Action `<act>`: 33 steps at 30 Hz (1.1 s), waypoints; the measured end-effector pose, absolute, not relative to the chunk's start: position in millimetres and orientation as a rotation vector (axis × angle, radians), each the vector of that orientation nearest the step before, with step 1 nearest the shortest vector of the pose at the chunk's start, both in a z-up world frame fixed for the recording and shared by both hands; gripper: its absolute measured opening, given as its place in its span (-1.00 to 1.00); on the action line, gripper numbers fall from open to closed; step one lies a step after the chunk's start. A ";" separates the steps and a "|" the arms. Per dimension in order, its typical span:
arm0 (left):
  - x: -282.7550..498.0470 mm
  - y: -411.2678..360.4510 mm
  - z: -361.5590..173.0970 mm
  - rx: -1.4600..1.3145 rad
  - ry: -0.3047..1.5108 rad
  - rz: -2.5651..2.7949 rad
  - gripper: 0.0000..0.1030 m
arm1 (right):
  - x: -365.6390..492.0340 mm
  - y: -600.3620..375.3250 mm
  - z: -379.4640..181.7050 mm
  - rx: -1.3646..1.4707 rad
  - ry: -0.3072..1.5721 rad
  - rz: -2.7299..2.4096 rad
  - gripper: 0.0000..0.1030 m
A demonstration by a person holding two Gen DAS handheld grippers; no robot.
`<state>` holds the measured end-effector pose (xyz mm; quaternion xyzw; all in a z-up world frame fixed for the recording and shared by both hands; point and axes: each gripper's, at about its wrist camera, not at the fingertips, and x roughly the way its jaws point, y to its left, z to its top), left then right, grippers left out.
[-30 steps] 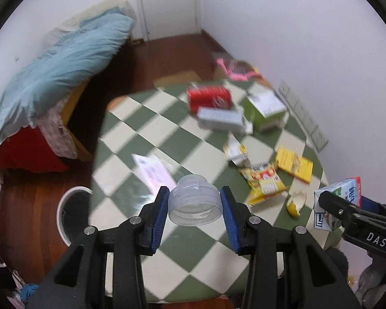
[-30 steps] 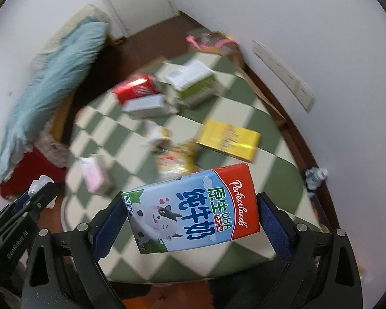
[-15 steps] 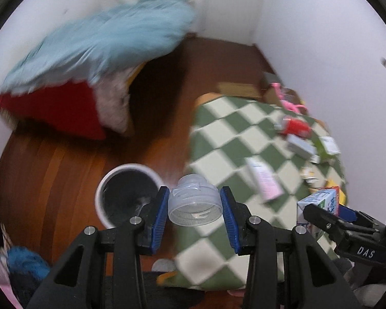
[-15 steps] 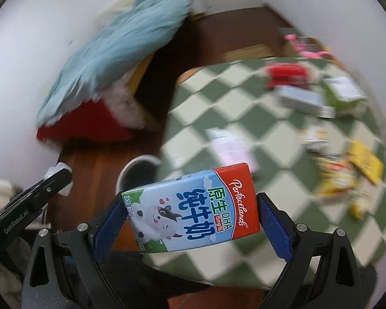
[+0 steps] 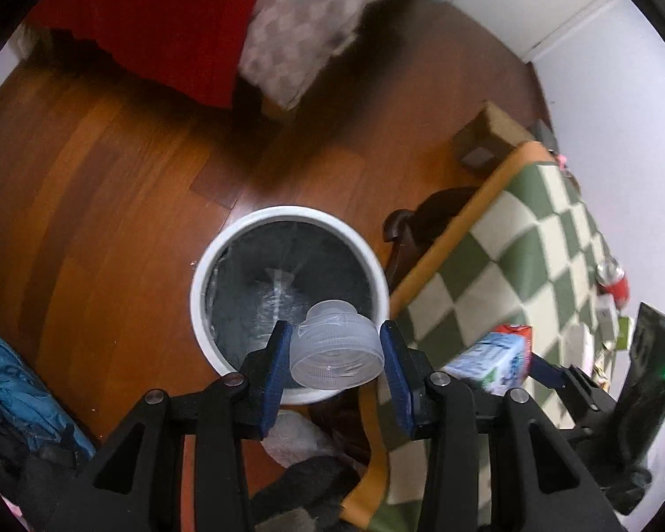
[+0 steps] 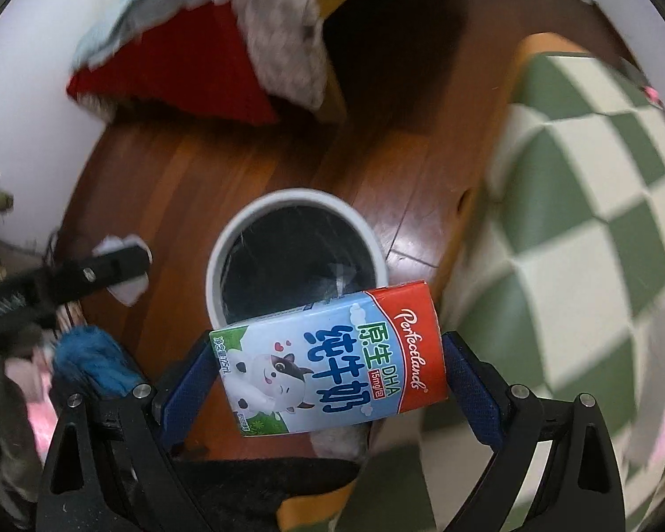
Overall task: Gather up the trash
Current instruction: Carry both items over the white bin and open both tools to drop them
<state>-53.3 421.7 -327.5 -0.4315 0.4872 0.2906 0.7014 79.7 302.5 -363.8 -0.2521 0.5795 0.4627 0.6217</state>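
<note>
**Both grippers loaded and poised over the bin**

The left gripper point(image 5: 336, 354) has its blue pads pressed against either side of a clear plastic cup piece point(image 5: 336, 348), which sits tilted between them with its open mouth facing the camera. The right gripper point(image 6: 328, 377) is clamped on a small milk carton point(image 6: 332, 357), gripped end to end with the printed face up. Neither has let go.

Below both sits the white waste bin point(image 5: 208, 261) on the wooden floor point(image 5: 111, 177), just off the near corner of the table, whose green-and-cream checked cloth point(image 5: 532, 257) hangs beside it. The bin is lined with a dark bag, and something clear and crinkled lies at the bottom. In the left wrist view the cup piece overlaps the bin's near rim; in the right wrist view the carton covers the near edge of the bin point(image 6: 226, 244) — so both items look to be at the lip, not squarely over the opening.

The step in hand, as I judge it, is the drop. The next move calls for carrying each gripper a little further forward over the dark opening, then spreading the fingers. Released now, either piece might clip the rim and fall to the floor. A red can point(image 5: 612, 275) and other litter remain at the table's far edge — more trips are needed
</note>
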 end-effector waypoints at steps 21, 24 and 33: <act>-111.9 410.4 -338.2 -0.735 1.168 1.013 0.93 | 58.0 333.6 -407.9 -0.799 1.334 0.947 1.00; -114.6 397.0 -330.6 -0.710 1.161 1.026 0.93 | 52.0 321.6 -397.4 -0.786 1.316 0.936 1.00; -123.9 358.8 -287.8 -0.651 1.097 1.052 0.93 | 38.3 282.1 -336.9 -0.685 1.248 0.966 1.00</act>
